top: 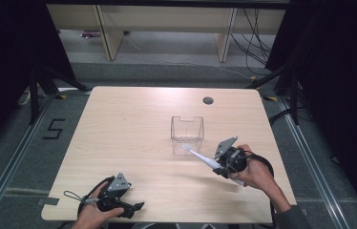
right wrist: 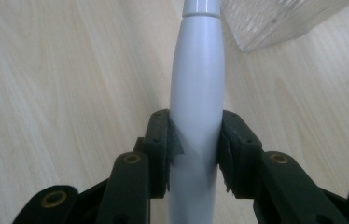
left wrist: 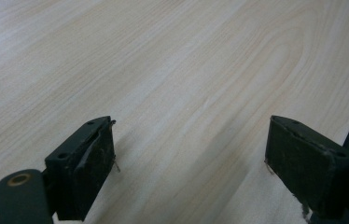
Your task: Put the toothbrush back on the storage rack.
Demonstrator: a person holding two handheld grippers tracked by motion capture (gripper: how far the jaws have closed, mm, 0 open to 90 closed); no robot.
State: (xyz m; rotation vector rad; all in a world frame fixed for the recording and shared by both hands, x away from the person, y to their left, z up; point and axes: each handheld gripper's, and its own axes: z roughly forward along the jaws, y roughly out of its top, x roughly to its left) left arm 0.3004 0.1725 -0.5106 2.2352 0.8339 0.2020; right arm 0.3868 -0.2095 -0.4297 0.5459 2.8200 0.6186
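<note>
A white electric toothbrush [top: 200, 157] is clamped by its handle in my right gripper [top: 223, 167], brush head pointing up-left toward a clear plastic box [top: 187, 128] on the wooden table [top: 133, 124]. In the right gripper view the pale handle [right wrist: 197, 93] runs up between the two black jaws, which press on both its sides, and a corner of the clear box [right wrist: 275, 21] shows at the top right. My left gripper [top: 136, 207] rests near the table's front left edge. In the left gripper view its jaws stand wide apart over bare wood [left wrist: 186, 93], with nothing between them.
A round cable hole [top: 208, 100] sits near the table's far edge. Wooden furniture legs and loose cables stand on the floor beyond the table. A "5" is marked on the floor [top: 53, 128] at the left.
</note>
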